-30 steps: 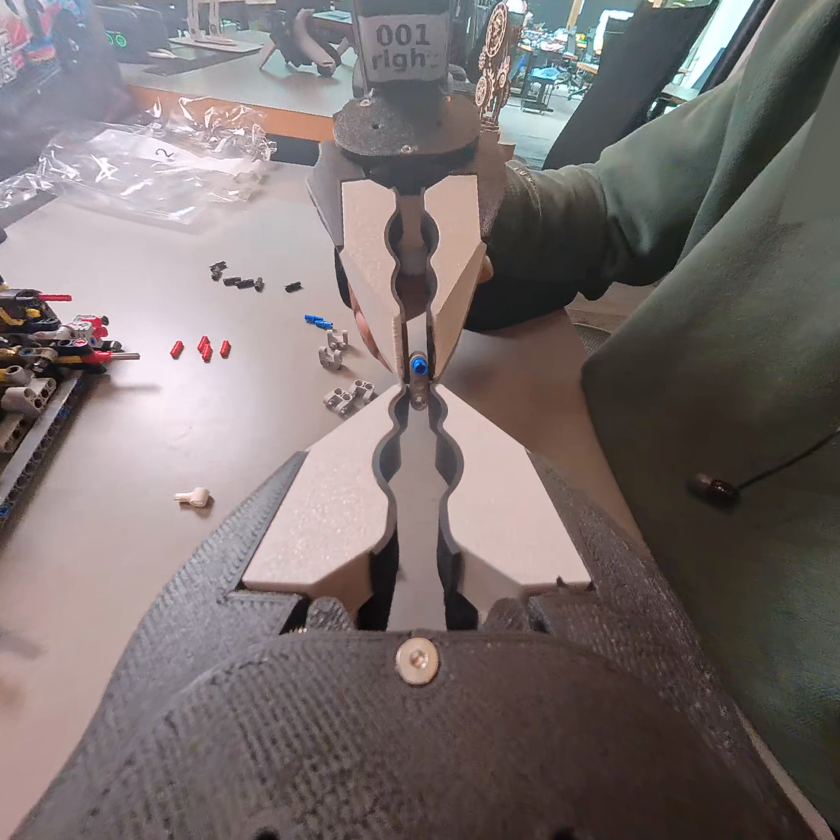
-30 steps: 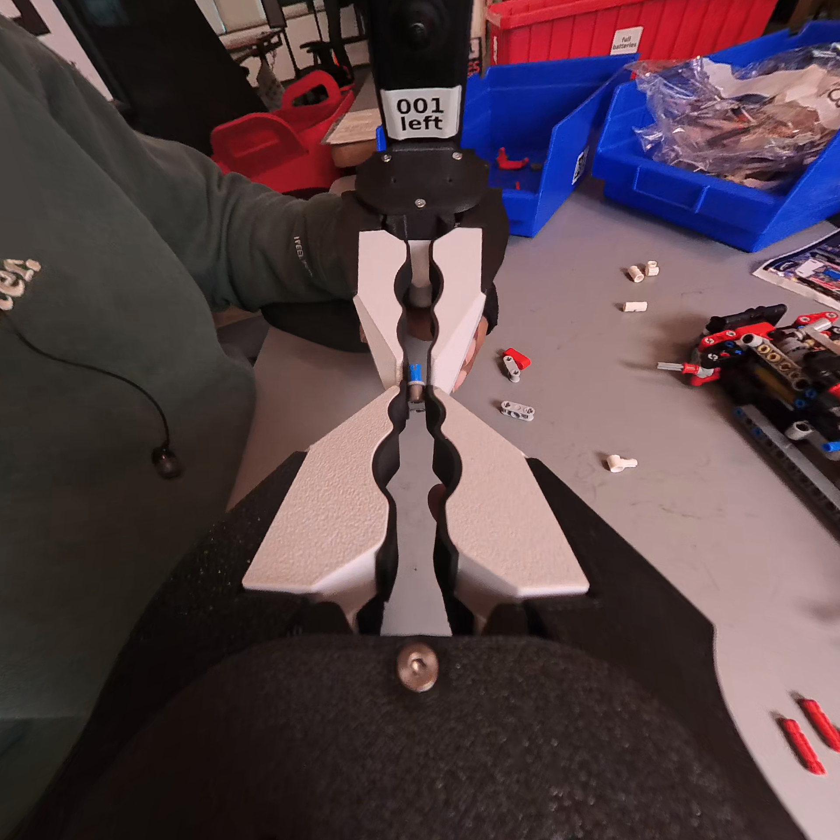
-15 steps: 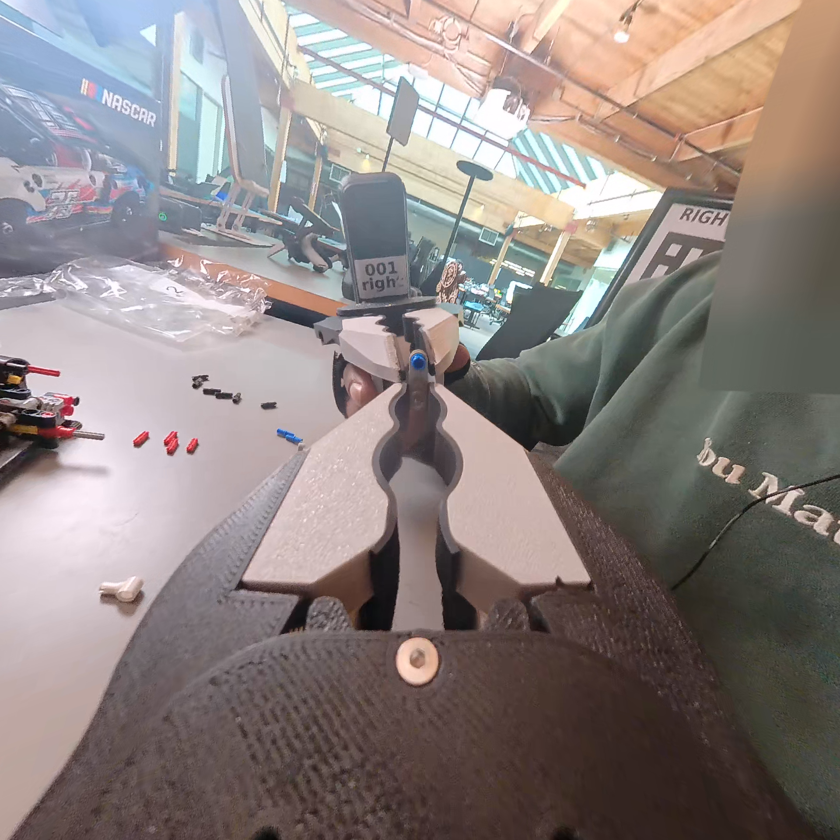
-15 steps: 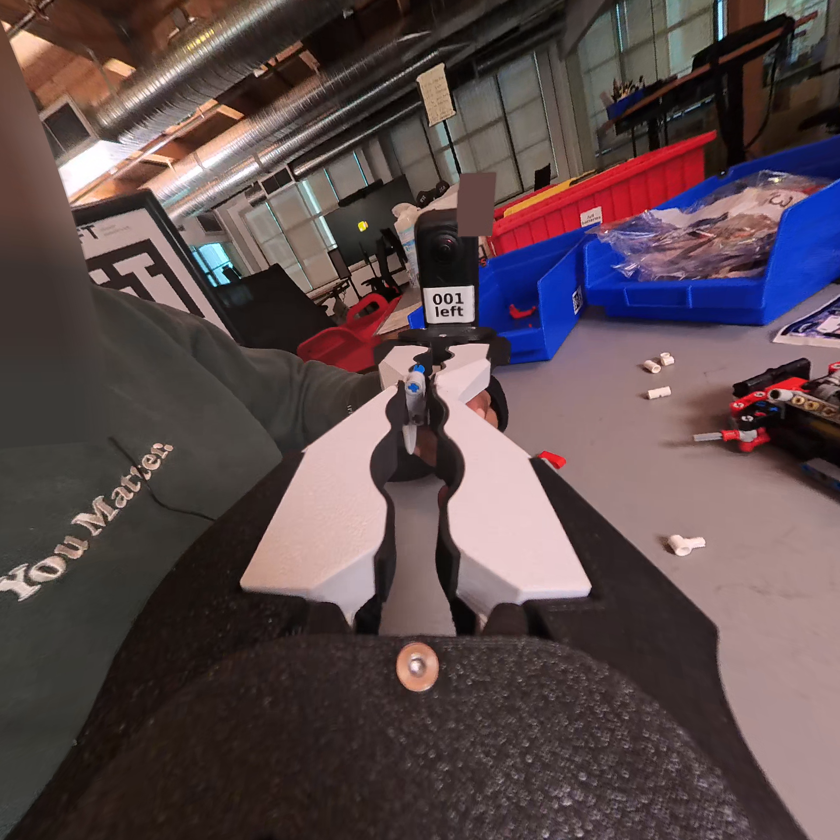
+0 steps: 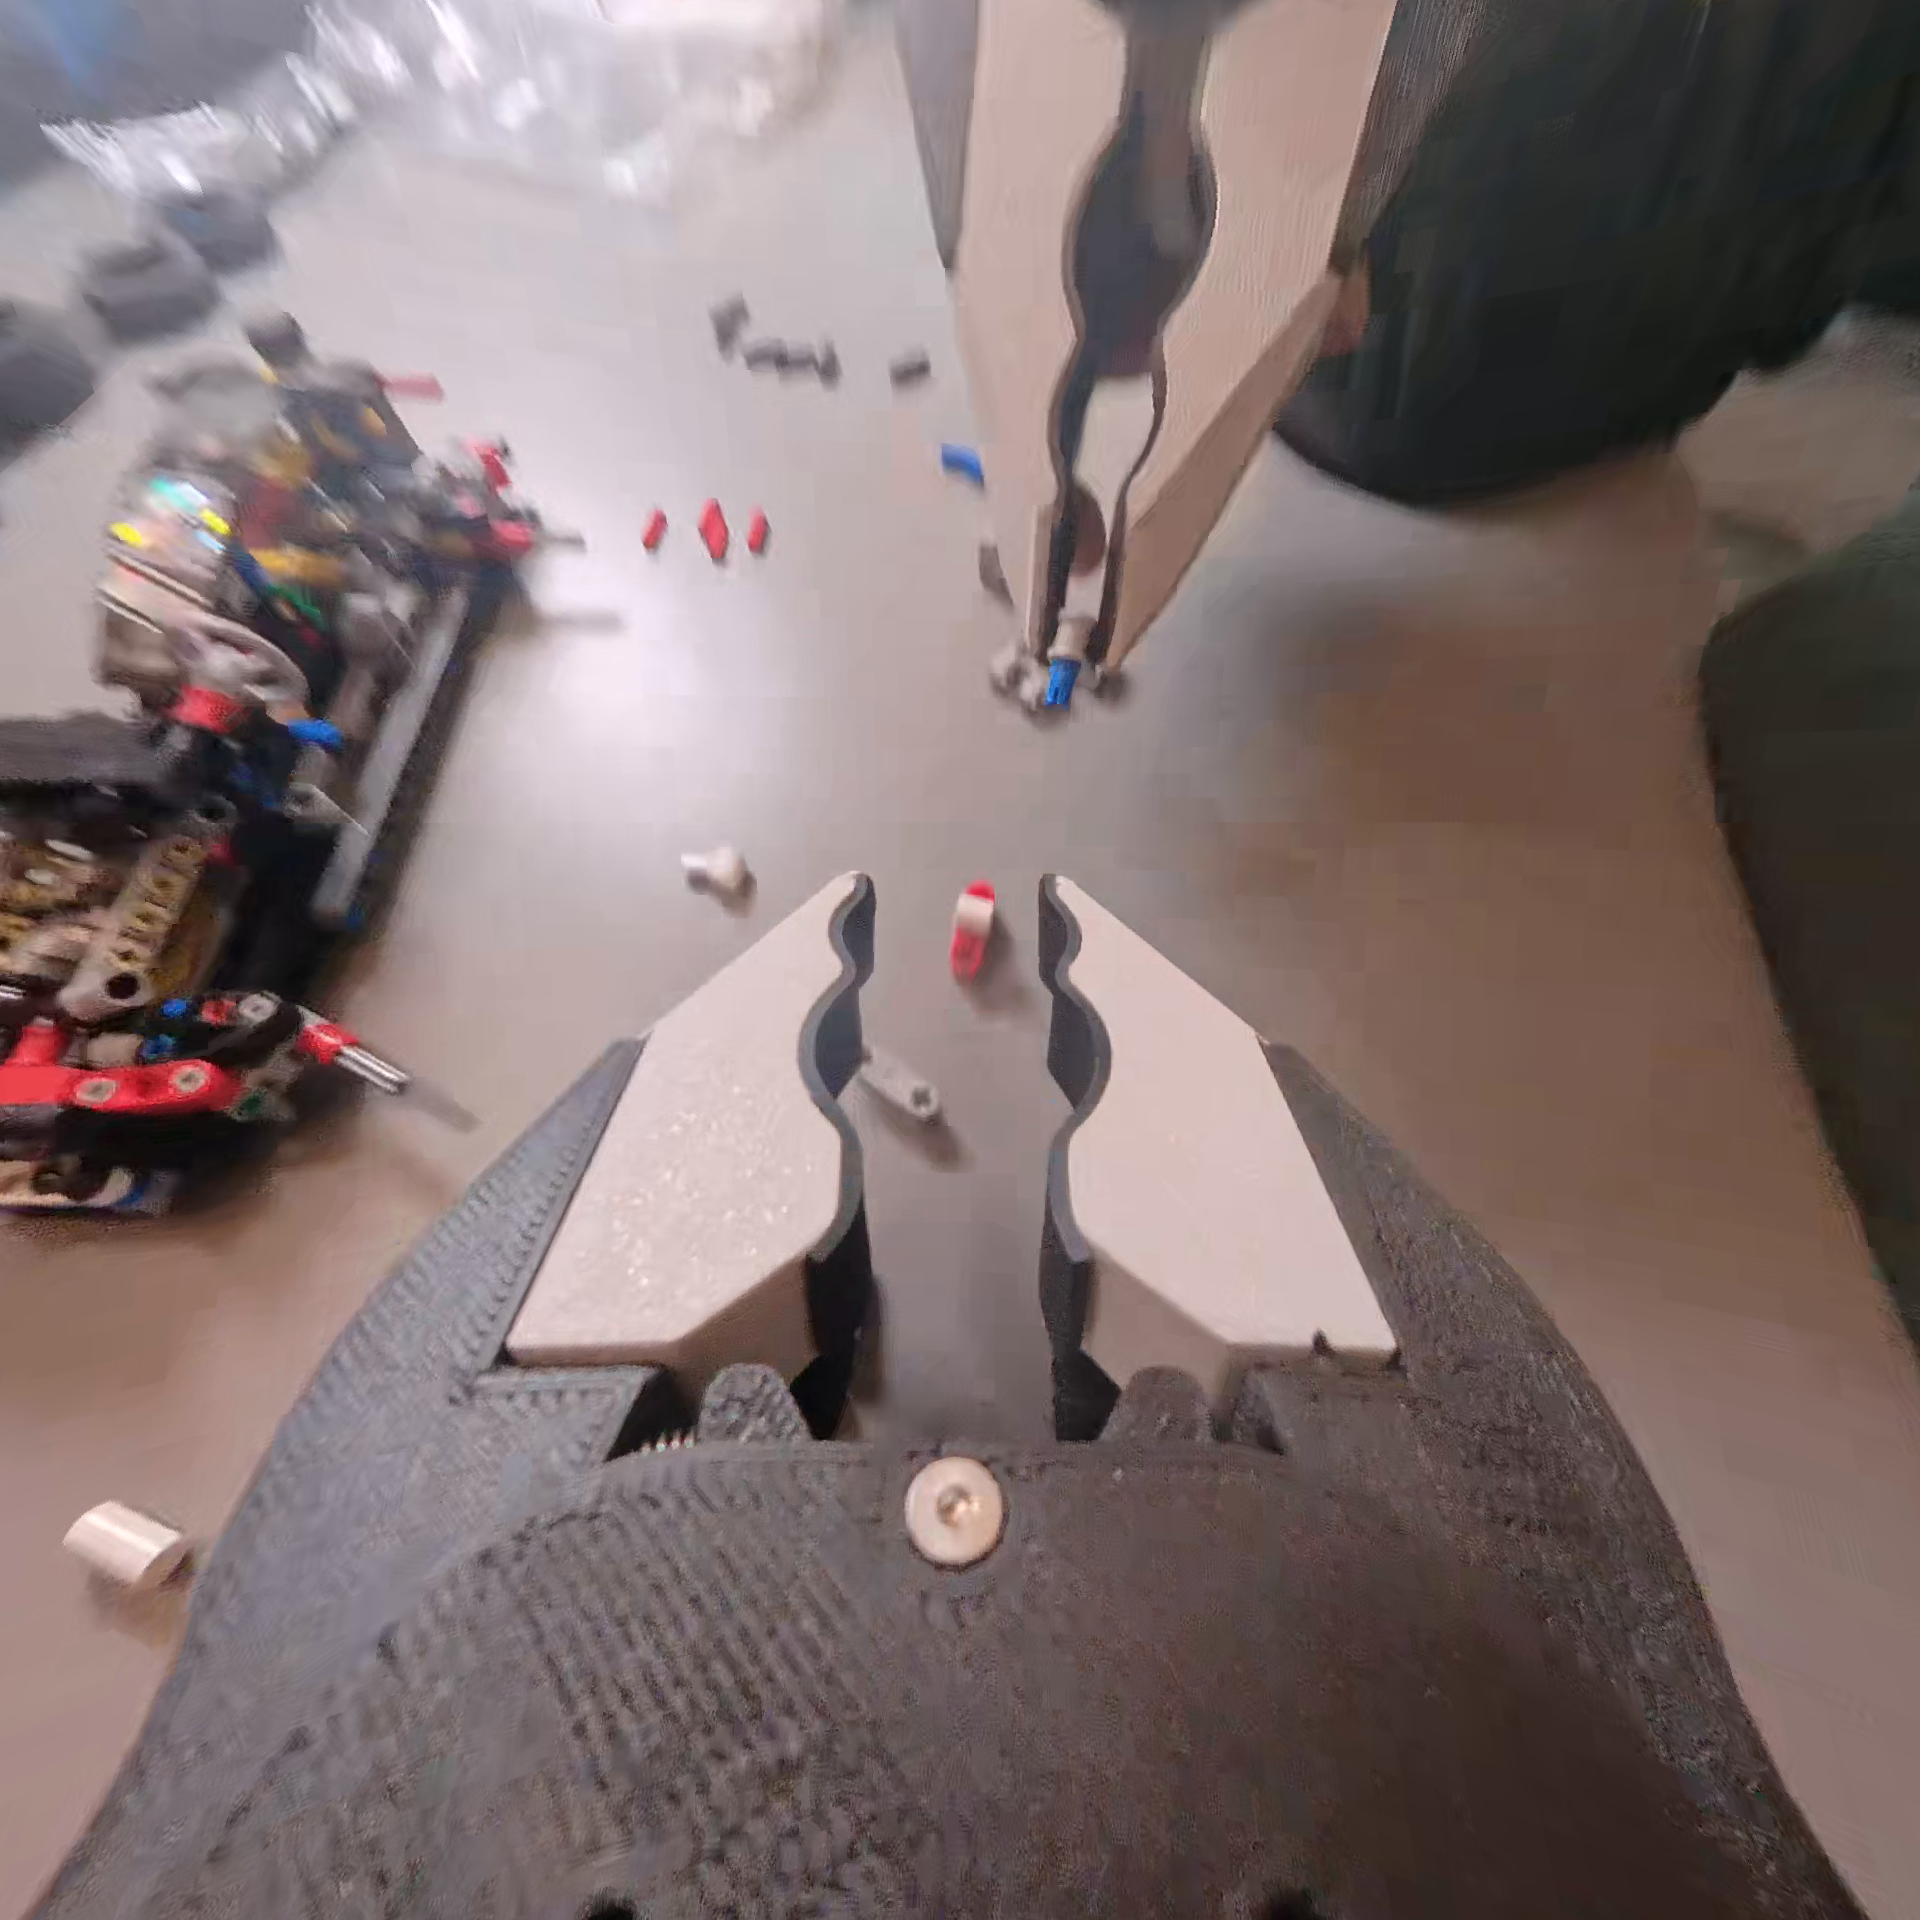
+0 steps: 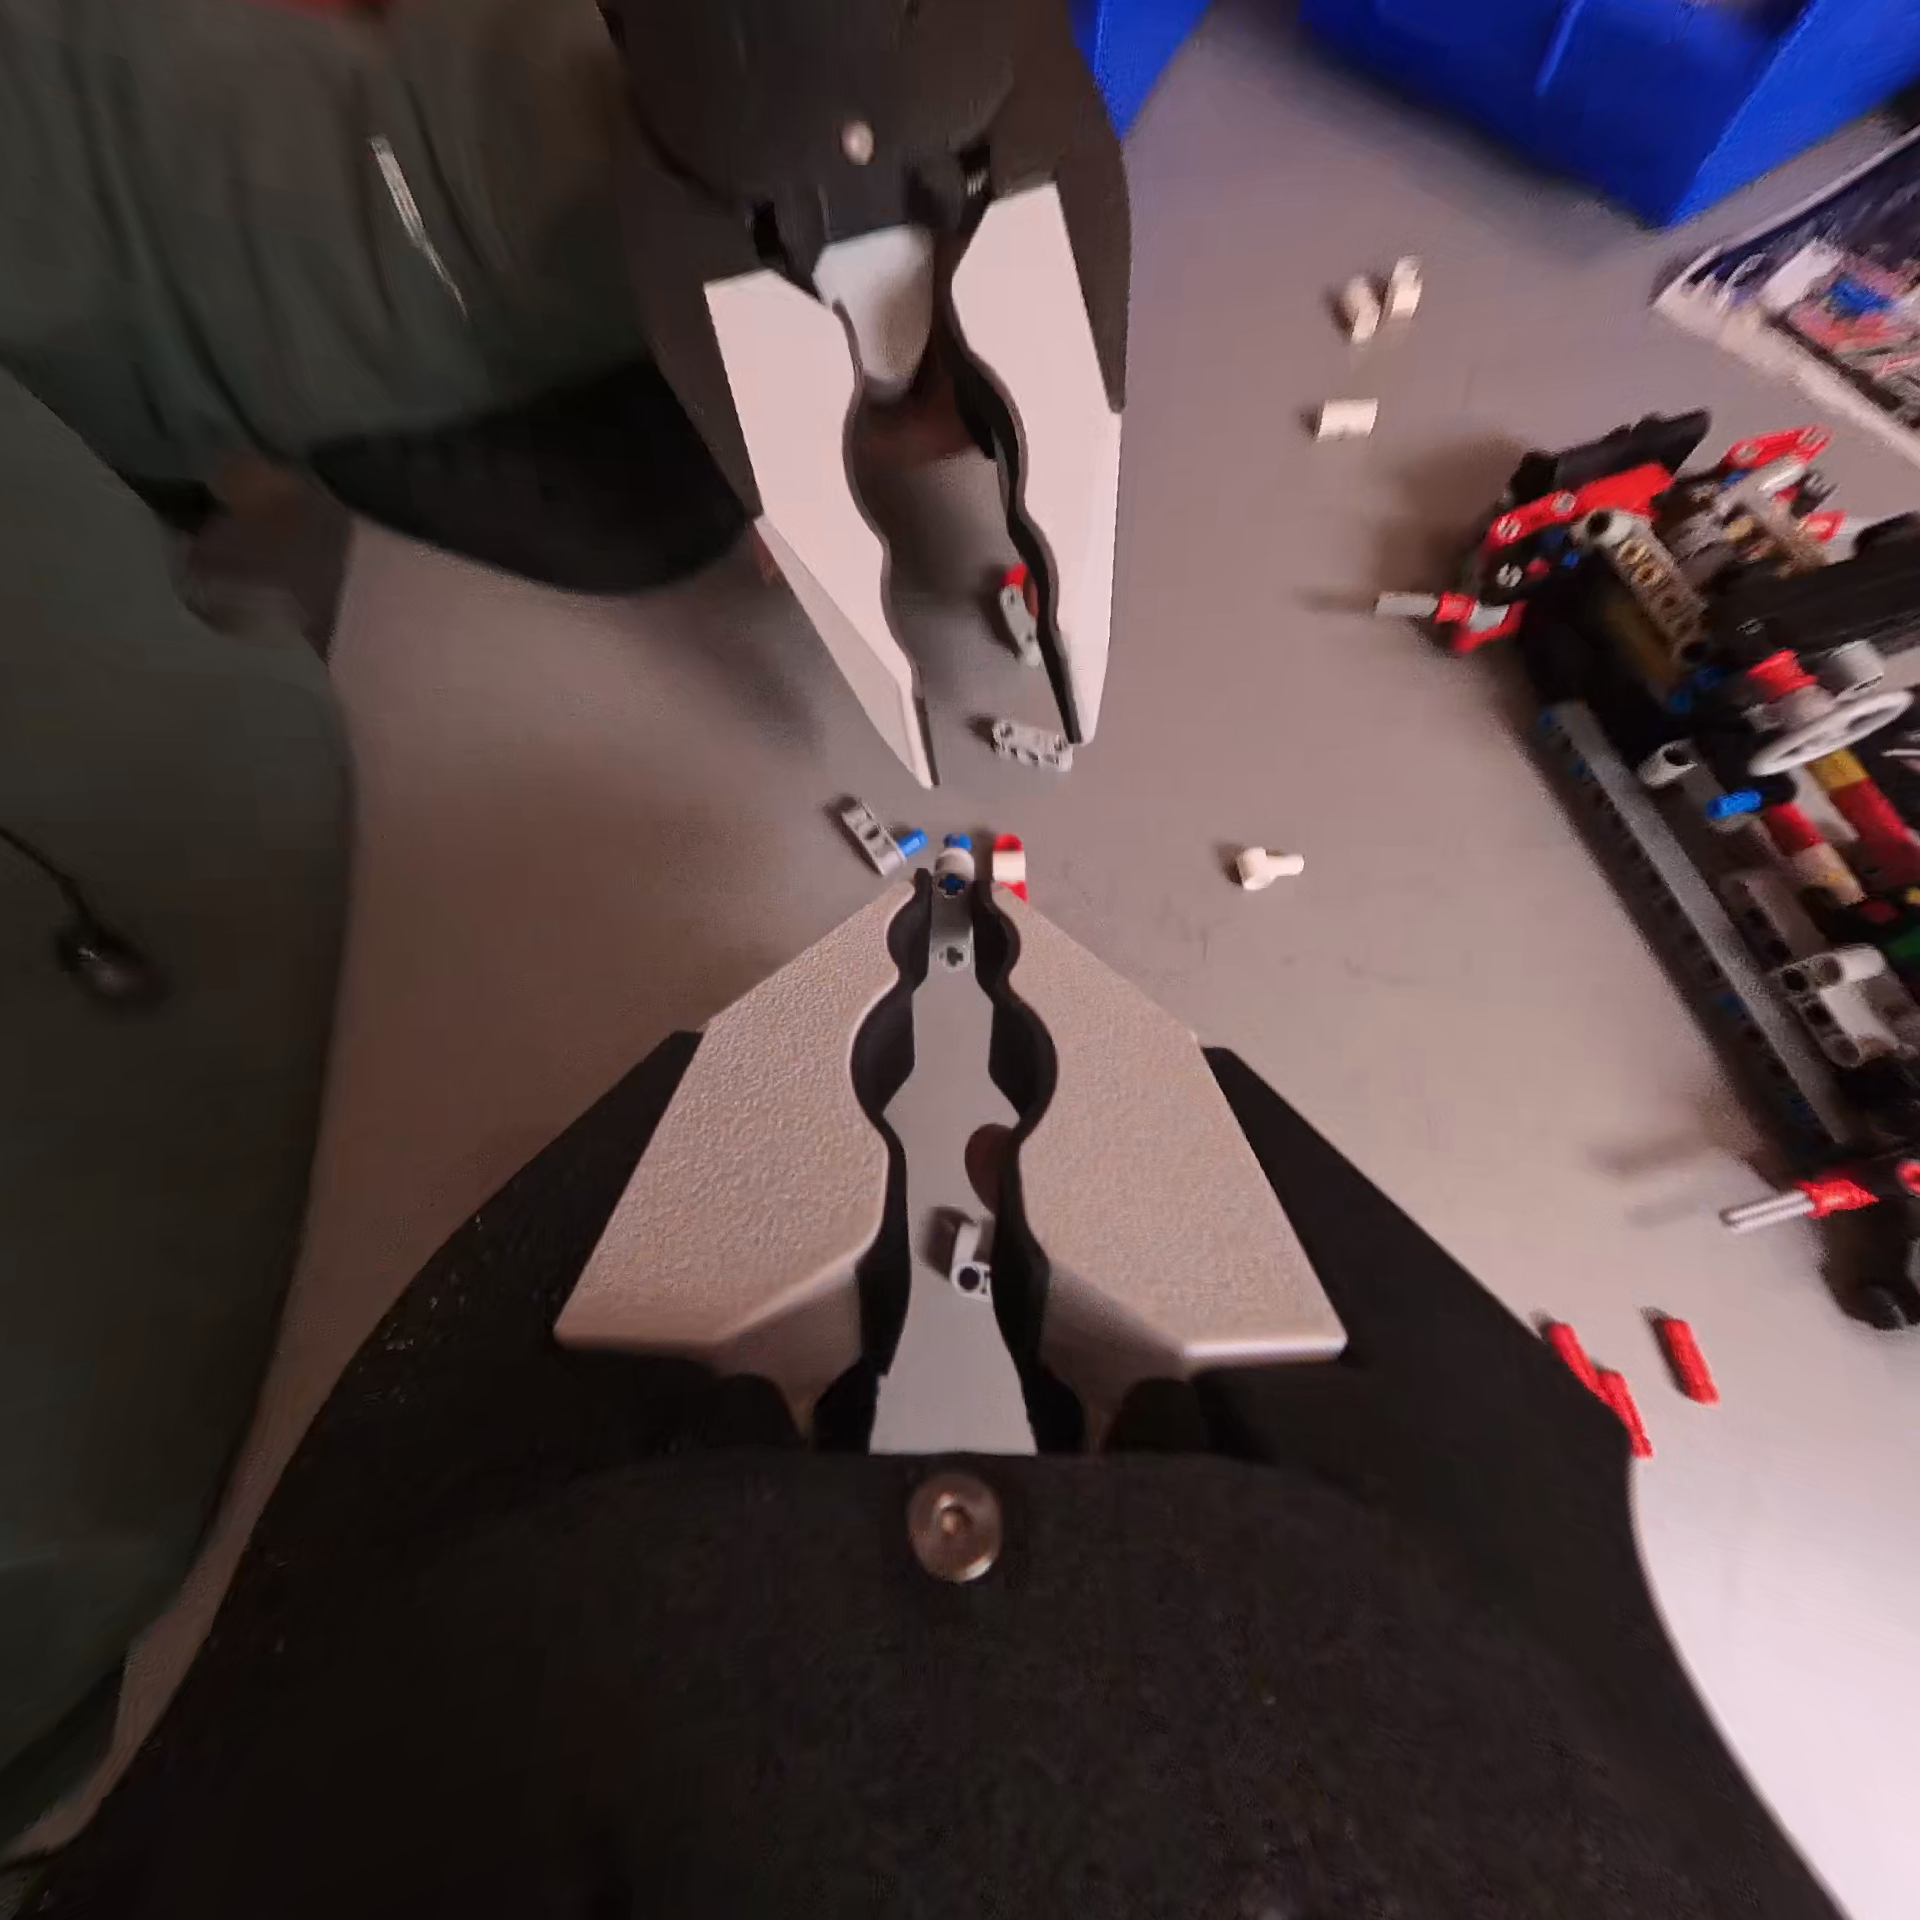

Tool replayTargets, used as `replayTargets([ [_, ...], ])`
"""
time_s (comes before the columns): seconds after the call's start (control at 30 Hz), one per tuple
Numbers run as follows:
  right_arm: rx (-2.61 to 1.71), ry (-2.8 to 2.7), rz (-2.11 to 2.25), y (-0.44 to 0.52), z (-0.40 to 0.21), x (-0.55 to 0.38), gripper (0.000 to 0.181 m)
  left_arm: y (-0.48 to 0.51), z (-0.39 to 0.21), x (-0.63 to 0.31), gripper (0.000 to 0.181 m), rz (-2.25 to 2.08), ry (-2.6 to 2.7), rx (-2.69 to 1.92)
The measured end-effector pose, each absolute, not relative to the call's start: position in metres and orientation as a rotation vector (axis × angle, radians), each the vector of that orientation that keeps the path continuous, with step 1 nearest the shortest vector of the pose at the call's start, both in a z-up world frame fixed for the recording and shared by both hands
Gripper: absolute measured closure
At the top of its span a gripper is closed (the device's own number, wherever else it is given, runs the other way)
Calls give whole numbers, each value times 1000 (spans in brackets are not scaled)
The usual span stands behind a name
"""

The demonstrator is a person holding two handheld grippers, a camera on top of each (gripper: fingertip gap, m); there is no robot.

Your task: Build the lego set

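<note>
My right gripper (image 6: 952, 885) is shut on a small grey connector with a blue pin (image 6: 950, 906) and holds it low over the table. It also shows in the left wrist view (image 5: 1070, 649), tips down at some loose grey pieces. My left gripper (image 5: 956, 891) is open and empty, just above the table. A red and white piece (image 5: 974, 928) lies between its tips and a grey piece (image 5: 900, 1087) lies farther back between its fingers. The partly built Lego model (image 5: 208, 831) stands to its left; it also shows in the right wrist view (image 6: 1714, 675).
Loose parts lie around: red pins (image 5: 712, 525), black pins (image 5: 790, 353), a white connector (image 6: 1262, 864), a grey piece with a blue pin (image 6: 878, 836) and a white cylinder (image 5: 125, 1558). Blue bins (image 6: 1558, 83) and a booklet (image 6: 1849, 270) are at the back right. A green sleeve (image 6: 260, 260) is on the left.
Both grippers came down from tip-to-tip in the air to just above the table. The left gripper opened and let go; the right keeps the grey connector with the blue pin.
</note>
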State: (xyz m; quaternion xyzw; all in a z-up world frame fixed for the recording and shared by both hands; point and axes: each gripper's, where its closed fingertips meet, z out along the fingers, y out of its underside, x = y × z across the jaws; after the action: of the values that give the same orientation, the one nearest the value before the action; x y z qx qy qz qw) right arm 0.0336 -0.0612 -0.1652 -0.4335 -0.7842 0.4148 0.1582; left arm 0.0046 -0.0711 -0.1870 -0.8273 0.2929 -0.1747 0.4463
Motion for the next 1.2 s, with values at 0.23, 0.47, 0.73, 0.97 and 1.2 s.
replayTargets([
  [0.23, -1271, -2614, 754, -59, -211, 24, 176, -67, -219, 10, 154, -407, 846, -2149],
  [0.47, -1273, -2716, 614, -59, -219, 18, 176, -65, -220, 13, 171, -340, 894, -2123],
  [0.73, -1249, -2771, 565, -65, -214, 15, 176, -71, -221, 9, 168, -332, 907, -2124],
  [0.97, -1243, -2831, 462, -64, -217, 16, 176, -70, -221, 11, 175, -302, 915, -2110],
  [1.2, -1234, -2893, 360, -62, -218, 19, 176, -69, -219, 13, 176, -310, 906, -2076],
])
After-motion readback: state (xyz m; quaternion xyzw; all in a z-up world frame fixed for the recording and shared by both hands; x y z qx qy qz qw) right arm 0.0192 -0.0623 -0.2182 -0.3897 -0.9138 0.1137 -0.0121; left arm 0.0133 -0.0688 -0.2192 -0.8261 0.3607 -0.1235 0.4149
